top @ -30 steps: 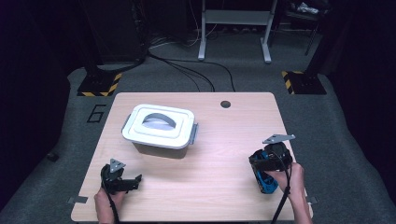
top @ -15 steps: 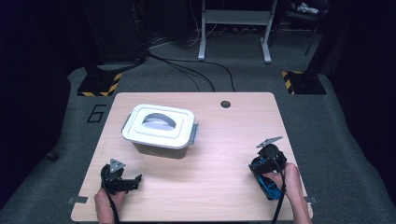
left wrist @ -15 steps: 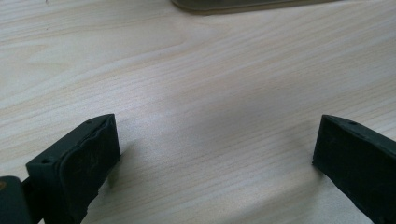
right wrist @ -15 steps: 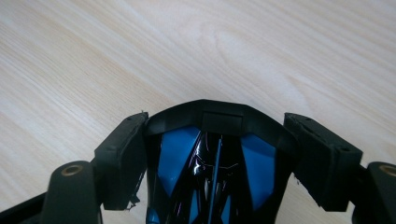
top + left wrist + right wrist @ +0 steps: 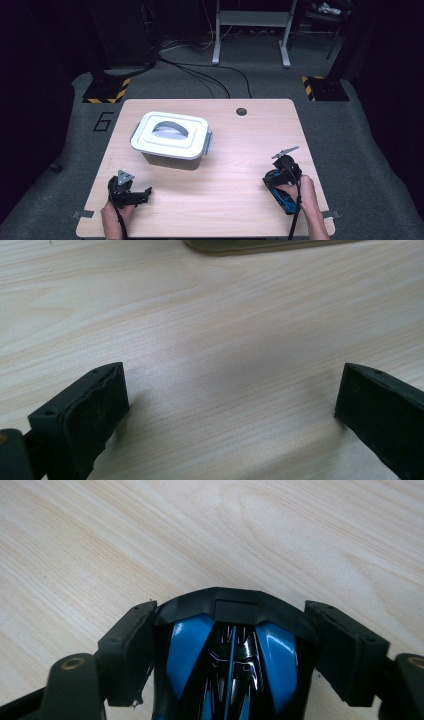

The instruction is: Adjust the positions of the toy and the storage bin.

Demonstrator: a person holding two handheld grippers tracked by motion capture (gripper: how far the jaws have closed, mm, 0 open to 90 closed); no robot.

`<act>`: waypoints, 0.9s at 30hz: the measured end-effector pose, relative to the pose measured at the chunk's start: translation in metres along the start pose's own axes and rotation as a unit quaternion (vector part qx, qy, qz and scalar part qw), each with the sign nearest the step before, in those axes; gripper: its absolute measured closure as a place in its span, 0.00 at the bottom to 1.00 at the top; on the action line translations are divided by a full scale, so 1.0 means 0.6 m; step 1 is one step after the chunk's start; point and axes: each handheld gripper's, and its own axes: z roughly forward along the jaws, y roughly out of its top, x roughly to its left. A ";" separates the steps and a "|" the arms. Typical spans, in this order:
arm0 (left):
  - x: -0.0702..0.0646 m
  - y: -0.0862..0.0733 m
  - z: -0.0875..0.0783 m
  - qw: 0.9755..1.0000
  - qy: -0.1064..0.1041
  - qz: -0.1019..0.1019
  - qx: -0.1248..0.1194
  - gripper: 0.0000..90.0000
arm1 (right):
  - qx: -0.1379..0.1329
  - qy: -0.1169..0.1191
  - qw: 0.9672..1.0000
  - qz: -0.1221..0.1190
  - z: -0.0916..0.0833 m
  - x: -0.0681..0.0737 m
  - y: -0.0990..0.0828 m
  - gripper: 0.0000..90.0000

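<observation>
A blue and black toy car (image 5: 283,198) lies on the wooden table (image 5: 235,150) near its front right corner. My right gripper (image 5: 276,183) stands over it, and its jaws have just been opening. In the right gripper view the car (image 5: 230,660) sits between the two jaws of that gripper (image 5: 230,610), its sides very close to the pads. A white lidded box (image 5: 170,136) with a grey handle stands at the left middle of the table. My left gripper (image 5: 143,193) rests open at the front left, with bare wood between its jaws (image 5: 230,390).
The box's lower edge (image 5: 260,245) lies ahead of the left gripper. A round cable hole (image 5: 242,111) sits near the table's far edge. Beyond the table are cables, hazard-striped stands (image 5: 105,91) and a metal frame (image 5: 250,30) on the grey floor.
My right hand has come down and towards the table's front edge with the car, which now lies on the wood. The left gripper has kept still.
</observation>
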 end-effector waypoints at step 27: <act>0.000 0.000 0.001 1.000 0.001 -0.001 -0.003 0.01 | -0.099 0.047 0.992 -0.067 -0.035 0.106 0.098 0.00</act>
